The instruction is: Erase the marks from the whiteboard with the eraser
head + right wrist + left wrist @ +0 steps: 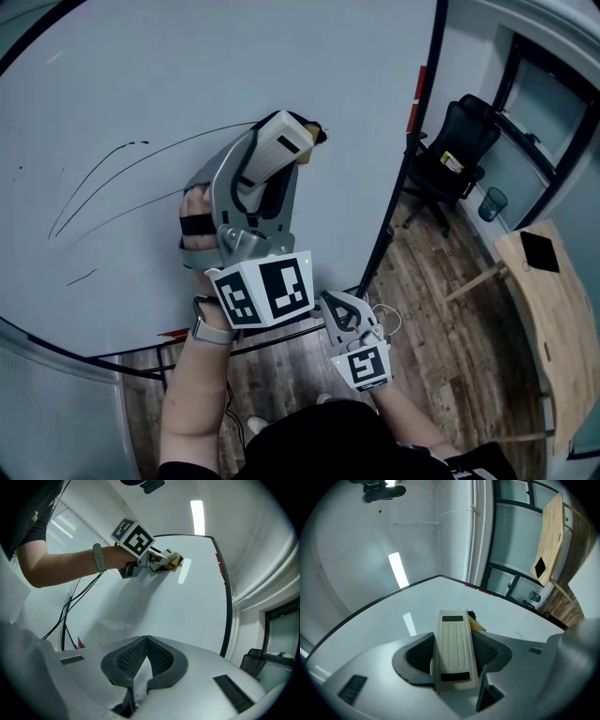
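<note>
1. Thin black curved marker marks [103, 178] lie on the left part of the big white whiteboard with its black frame [122, 84]. One long line arcs rightward up to the eraser.
2. The left hand-held gripper [281, 155] reaches up over the board. Its jaws are clamped narrowly on the two sides of the cream ribbed plastic eraser [286, 141], which stands lengthwise between them [453, 648].
3. The eraser's far end, with dark felt and a tan layer under it, sits against the whiteboard near its upper right area, at the end of that long line.
4. The right hand-held gripper [349, 314] hangs lower, by the board's bottom edge, well apart from the eraser. Its jaws are pressed together with nothing between them [146, 656].
5. Right of the board, a black office chair [455, 155] stands on the wood-plank floor [441, 356].
6. A blue-grey bin [491, 203] sits just beside the chair.
7. At the far right, a pale wooden counter [553, 319] carries a flat black rectangle [539, 251].
</note>
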A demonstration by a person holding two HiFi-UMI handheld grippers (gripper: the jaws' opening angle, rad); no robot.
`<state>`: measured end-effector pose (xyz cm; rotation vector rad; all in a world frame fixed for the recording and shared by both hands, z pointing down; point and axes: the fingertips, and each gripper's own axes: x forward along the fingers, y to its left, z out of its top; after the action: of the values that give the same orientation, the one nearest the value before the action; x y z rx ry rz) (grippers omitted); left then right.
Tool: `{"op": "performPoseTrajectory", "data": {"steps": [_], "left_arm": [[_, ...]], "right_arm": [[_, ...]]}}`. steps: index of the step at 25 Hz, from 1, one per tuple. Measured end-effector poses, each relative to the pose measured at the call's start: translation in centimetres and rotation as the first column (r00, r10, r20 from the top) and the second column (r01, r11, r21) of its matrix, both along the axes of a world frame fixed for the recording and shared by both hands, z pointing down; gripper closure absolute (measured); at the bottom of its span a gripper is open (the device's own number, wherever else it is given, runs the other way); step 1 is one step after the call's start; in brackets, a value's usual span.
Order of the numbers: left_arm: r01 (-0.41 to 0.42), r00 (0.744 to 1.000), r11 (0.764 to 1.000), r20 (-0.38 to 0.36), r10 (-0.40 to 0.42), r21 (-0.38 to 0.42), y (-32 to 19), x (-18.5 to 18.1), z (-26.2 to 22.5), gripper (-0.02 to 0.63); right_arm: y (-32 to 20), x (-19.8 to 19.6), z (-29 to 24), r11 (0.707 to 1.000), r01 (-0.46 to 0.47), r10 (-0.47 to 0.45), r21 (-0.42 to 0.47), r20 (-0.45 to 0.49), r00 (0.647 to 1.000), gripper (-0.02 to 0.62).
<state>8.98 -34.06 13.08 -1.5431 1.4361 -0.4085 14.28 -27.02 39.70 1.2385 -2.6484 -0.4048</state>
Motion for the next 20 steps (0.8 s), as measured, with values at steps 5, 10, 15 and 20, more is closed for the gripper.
{"op": "performPoseTrajectory", "data": {"steps": [5, 10, 15, 20], "left_arm": [[-0.035, 0.999, 0.999, -0.013, 0.035, 0.001, 1.9, -6.8, 3.0, 0.342], [-0.038, 0.999, 0.999, 0.024, 0.038, -0.003, 2.4, -6.6, 2.7, 0.341], [-0.019, 0.999, 1.000, 0.036, 0.020, -0.013, 2.8, -7.5, 2.7, 0.341], [0.008, 1.000, 1.000, 0.009, -0.008, -0.015, 5.4, -14.7, 3.7, 0.341]], "right_arm": [[1.9, -6.4, 2.3, 1.000, -0.010, 0.010, -0.020, -0.014, 1.000, 0.568], [2.2, -6.8, 1.1, 1.000, 0.010, -0.010, -0.027, -0.024, 1.000, 0.568], [2.5, -8.0, 0.4, 0.999, 0.042, -0.042, -0.033, -0.009, 0.999, 0.568], [4.8, -14.5, 0.8, 0.996, 0.089, -0.090, -0.026, -0.029, 0.996, 0.568]]}}
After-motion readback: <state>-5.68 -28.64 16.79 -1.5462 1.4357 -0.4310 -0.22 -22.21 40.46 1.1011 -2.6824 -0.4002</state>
